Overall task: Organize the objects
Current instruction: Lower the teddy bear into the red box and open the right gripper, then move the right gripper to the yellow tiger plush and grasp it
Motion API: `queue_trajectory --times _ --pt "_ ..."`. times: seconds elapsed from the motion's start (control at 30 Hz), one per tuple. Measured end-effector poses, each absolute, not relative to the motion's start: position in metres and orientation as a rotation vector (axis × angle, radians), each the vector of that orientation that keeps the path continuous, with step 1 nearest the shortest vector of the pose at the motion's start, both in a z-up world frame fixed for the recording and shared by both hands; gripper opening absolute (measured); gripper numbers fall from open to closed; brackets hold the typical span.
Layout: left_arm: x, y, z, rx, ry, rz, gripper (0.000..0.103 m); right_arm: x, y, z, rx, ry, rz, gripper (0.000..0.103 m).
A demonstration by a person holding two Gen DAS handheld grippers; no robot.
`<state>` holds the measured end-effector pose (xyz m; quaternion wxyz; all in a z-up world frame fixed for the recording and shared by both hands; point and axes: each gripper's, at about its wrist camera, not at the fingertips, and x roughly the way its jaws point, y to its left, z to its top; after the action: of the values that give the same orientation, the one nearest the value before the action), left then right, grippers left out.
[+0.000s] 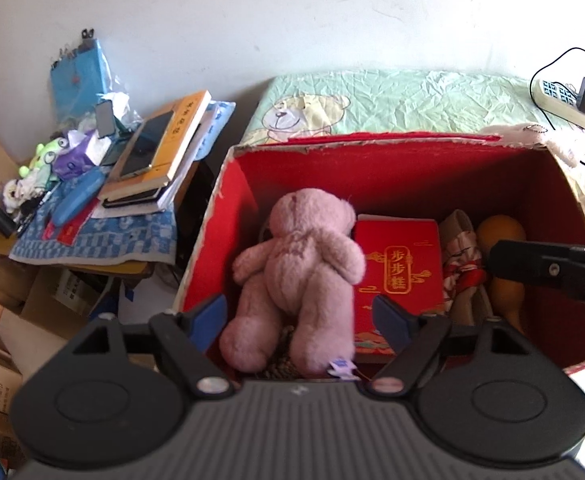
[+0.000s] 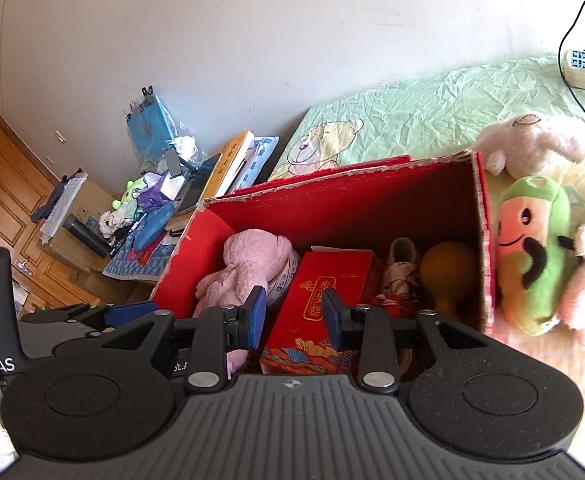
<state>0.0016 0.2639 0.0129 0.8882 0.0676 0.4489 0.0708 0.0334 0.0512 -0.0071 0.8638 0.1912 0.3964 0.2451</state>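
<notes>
A pink teddy bear [image 1: 296, 264] lies back-up at the left end of an open red cardboard box [image 1: 372, 140]. My left gripper [image 1: 300, 320] hangs over the bear's legs, open, its blue pads on either side and clear of the plush. Beside the bear lie a small red gift box [image 1: 400, 264], a patterned cloth bundle [image 1: 464, 268] and a yellow gourd [image 1: 500, 232]. My right gripper [image 2: 294, 314] is open above the gift box [image 2: 316, 304] with nothing between its pads. A green and orange plush [image 2: 532, 256] leans outside the box's right wall.
The box stands on a bed with a green bear-print sheet [image 2: 412, 112]. A pale pink plush [image 2: 532, 140] and a power strip [image 2: 584, 68] lie behind it. Left of the bed, books, phones and small toys [image 1: 148, 152] are piled on cardboard boxes. A wooden door [image 2: 0, 184] stands far left.
</notes>
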Motion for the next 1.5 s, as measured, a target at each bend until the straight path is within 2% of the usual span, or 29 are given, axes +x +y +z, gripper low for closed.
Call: queue_trajectory --times 0.5,1.5 --pt "-0.033 0.181 0.036 0.135 0.889 0.149 0.09 -0.004 -0.014 0.009 0.376 0.818 0.534 0.035" --pt "-0.044 0.006 0.024 0.231 0.892 -0.027 0.092 -0.049 -0.163 -0.009 0.413 0.842 0.279 0.036"
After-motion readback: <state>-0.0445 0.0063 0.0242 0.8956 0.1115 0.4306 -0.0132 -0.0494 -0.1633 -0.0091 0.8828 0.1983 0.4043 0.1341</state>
